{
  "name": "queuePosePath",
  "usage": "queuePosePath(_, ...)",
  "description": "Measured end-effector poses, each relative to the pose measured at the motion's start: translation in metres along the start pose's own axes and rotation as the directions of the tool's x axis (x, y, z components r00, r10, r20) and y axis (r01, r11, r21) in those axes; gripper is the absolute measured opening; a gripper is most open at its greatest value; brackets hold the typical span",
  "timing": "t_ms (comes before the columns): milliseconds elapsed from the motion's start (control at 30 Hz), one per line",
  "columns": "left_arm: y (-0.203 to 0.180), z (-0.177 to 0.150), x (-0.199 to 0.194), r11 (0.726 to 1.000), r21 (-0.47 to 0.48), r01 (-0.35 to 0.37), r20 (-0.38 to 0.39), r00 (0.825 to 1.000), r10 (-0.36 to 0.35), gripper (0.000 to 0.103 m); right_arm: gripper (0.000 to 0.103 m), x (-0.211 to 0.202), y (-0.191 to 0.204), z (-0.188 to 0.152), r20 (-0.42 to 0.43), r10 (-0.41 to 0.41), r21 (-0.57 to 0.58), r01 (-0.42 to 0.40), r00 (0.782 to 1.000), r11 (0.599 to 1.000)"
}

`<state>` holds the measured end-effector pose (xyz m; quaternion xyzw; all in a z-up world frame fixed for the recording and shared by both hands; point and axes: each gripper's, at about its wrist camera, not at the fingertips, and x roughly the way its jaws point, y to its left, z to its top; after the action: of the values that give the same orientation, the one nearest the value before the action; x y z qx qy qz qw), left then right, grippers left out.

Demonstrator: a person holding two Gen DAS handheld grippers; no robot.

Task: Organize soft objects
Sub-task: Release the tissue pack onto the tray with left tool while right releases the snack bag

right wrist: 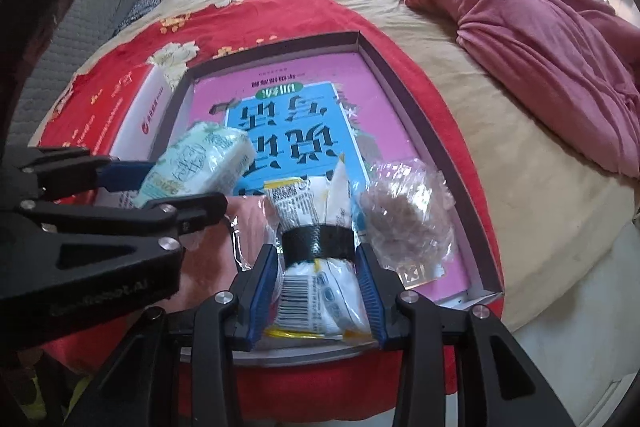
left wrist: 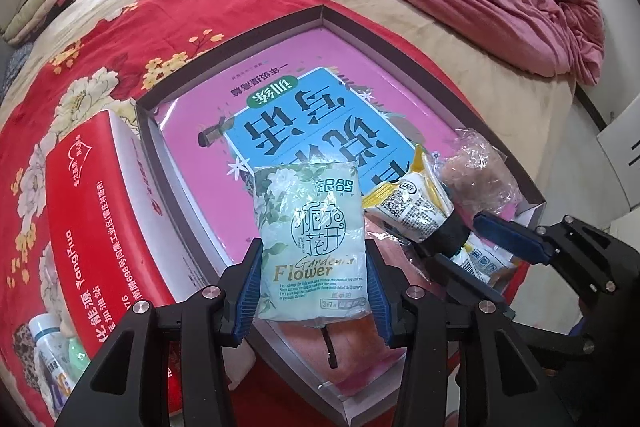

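The left gripper [left wrist: 312, 283] clamps a pale green tissue pack [left wrist: 312, 239] over the near end of the shallow box [left wrist: 256, 31]. Just beside it, the right gripper [right wrist: 318, 291] squeezes a white and yellow packet [right wrist: 316, 291] wrapped with black tape. A crumpled clear bag [right wrist: 408, 215] lies in the box's near right corner, on a pink book [right wrist: 380, 99].

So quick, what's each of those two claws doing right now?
Left gripper: closed on the green tissue pack.
Right gripper: closed on the white and yellow packet.
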<state>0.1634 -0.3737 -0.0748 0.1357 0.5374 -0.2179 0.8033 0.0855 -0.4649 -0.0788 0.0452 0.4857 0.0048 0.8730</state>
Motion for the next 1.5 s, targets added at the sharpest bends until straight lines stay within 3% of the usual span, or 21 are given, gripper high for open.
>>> queuePosePath(533, -0.005, -0.003, -0.001, 1.0, 0.007, 0.001, 0.005, 1.0, -0.001, 0.052, 0.047, -0.038, -0.022, -0.003, 0.051, -0.057, 0.057, 0.054, 0.997, 0.997)
queuePosePath(833, -0.007, -0.008, -0.009, 1.0, 0.015, 0.015, 0.022, 1.0, -0.015, 0.063, 0.054, -0.048, -0.022, 0.0, 0.065, -0.083, 0.065, 0.078, 0.994, 0.995)
queuePosePath(1100, -0.001, -0.012, -0.036, 0.999, 0.007, 0.036, 0.072, 0.997, -0.037, 0.07, 0.061, -0.063, -0.021, 0.004, 0.087, -0.108, 0.079, 0.101, 0.99, 0.992)
queuePosePath(1500, 0.018, -0.023, -0.081, 0.999, -0.018, 0.032, 0.139, 0.99, -0.03, 0.074, 0.074, -0.084, -0.002, 0.014, 0.13, -0.138, 0.09, 0.127, 0.982, 0.988)
